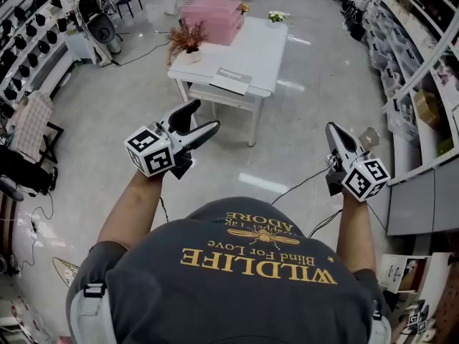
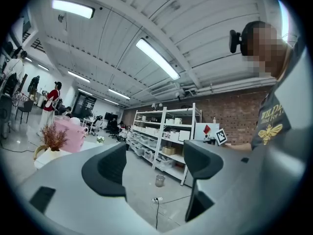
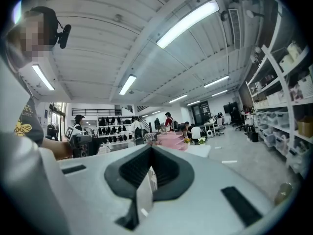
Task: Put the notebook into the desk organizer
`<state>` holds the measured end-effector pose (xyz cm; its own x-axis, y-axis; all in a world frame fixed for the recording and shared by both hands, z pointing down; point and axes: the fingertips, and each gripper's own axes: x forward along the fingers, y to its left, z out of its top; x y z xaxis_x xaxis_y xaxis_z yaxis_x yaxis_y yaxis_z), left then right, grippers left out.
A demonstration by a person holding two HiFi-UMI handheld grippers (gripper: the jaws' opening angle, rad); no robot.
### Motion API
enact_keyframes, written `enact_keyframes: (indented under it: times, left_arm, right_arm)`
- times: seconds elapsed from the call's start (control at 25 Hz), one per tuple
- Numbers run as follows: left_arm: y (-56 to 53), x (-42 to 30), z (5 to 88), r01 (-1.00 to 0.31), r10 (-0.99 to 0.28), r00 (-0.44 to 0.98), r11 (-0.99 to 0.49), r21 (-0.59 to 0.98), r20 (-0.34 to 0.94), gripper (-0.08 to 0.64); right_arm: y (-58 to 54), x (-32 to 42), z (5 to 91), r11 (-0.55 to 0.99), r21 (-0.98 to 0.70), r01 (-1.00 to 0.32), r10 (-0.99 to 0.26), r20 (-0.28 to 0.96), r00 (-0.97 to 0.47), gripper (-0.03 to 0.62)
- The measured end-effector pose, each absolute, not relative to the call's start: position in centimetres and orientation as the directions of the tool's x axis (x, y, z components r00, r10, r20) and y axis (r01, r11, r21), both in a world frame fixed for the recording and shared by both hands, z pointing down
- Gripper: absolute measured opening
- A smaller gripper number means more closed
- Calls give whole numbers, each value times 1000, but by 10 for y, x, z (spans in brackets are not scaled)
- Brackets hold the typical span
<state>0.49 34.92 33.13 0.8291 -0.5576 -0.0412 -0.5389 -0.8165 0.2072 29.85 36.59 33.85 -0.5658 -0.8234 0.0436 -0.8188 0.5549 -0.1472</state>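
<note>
A white table (image 1: pixel 259 49) stands some way ahead of me on the shop floor. On it a pale grey notebook (image 1: pixel 231 79) lies flat near the front edge, and a pink desk organizer (image 1: pixel 211 16) stands at the back. My left gripper (image 1: pixel 204 117) is held level in the air well short of the table, open, with nothing between its jaws (image 2: pixel 154 160). My right gripper (image 1: pixel 333 129) is also held in the air short of the table, off to its right, and is shut on nothing (image 3: pixel 150 148). The organizer (image 3: pixel 171 140) shows small and far in the right gripper view.
A dried reddish plant (image 1: pixel 186 38) in a white pot and small flowers (image 1: pixel 278 16) share the table. Storage shelves (image 1: pixel 423 84) line the right side, racks of dark items (image 1: pixel 36 41) the left. Cables (image 1: pixel 301 185) lie on the floor. People stand in the far background.
</note>
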Motion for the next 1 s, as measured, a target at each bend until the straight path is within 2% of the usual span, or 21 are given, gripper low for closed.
enact_keyframes:
  times: [0.28,0.56,1.0]
  left_arm:
    - [342,43,329,-551,-573,819,-805,220,-47,370]
    - [307,42,333,-541,-565,824,-809,232,-48,370]
    - [137,5,352,-405,-444,891,-873,270,-99,367]
  right_arm:
    - [350,322,335,591,-131,-796,-800,31,-599,0]
    - [310,315,339,598,-138,-790,-793,46,-608,0]
    - [173,266,342,497,-110,-861,-859,76,-506,0]
